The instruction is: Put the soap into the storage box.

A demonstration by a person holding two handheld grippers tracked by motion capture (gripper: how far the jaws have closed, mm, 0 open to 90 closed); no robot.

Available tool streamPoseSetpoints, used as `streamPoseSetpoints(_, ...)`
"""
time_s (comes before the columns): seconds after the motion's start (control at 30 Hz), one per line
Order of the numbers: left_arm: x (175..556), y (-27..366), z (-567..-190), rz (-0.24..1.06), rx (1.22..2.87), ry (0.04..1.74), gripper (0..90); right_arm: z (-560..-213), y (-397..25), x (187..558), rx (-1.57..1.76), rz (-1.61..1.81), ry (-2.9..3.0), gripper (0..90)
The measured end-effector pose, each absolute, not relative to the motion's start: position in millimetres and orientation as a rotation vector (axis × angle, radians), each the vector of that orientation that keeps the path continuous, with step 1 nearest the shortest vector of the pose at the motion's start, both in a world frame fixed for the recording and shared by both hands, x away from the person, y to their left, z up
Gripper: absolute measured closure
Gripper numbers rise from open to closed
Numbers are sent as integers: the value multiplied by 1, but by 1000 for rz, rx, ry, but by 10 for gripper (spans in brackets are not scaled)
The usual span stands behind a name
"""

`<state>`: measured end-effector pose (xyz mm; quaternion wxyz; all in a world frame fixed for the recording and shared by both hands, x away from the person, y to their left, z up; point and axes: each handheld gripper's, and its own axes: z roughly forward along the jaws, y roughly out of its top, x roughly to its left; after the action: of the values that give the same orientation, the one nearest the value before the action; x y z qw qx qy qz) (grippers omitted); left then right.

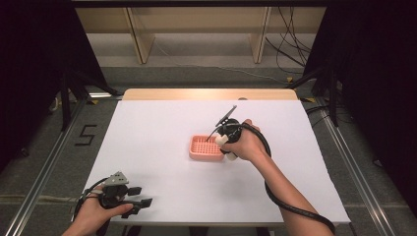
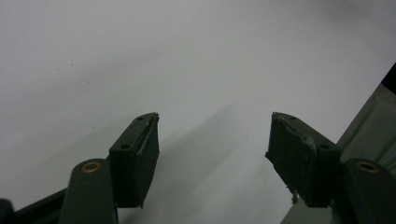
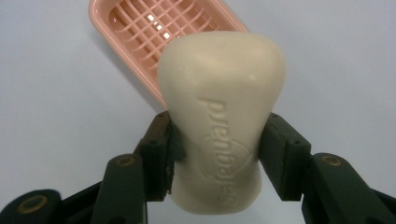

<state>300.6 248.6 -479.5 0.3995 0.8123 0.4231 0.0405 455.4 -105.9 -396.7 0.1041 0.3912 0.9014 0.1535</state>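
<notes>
A cream bar of soap (image 3: pixel 219 121) with raised lettering is clamped between the jaws of my right gripper (image 3: pixel 215 154), held above the white table. Just beyond it lies a pink slatted soap dish (image 3: pixel 154 32), seen in the high view as a pink dish (image 1: pixel 204 147) near the table's middle. There my right gripper (image 1: pixel 223 139) hovers over the dish's right end with the soap (image 1: pixel 222 139) in it. My left gripper (image 1: pixel 137 199) rests at the table's front left corner, and its jaws stand apart with nothing between them (image 2: pixel 212 149).
The white table top (image 1: pixel 162 123) lies bare around the dish. A wooden strip (image 1: pixel 206 94) runs along its far edge. Cables and a wooden frame stand on the floor beyond. The table's front edge (image 2: pixel 369 126) is close to my left gripper.
</notes>
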Motion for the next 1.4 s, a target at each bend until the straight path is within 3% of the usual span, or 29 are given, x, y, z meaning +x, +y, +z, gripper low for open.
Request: streamPoseSetpoints(1.4,301,249,-479,103,2057,1062,333,-391,-85,474,1107,476,2653,506)
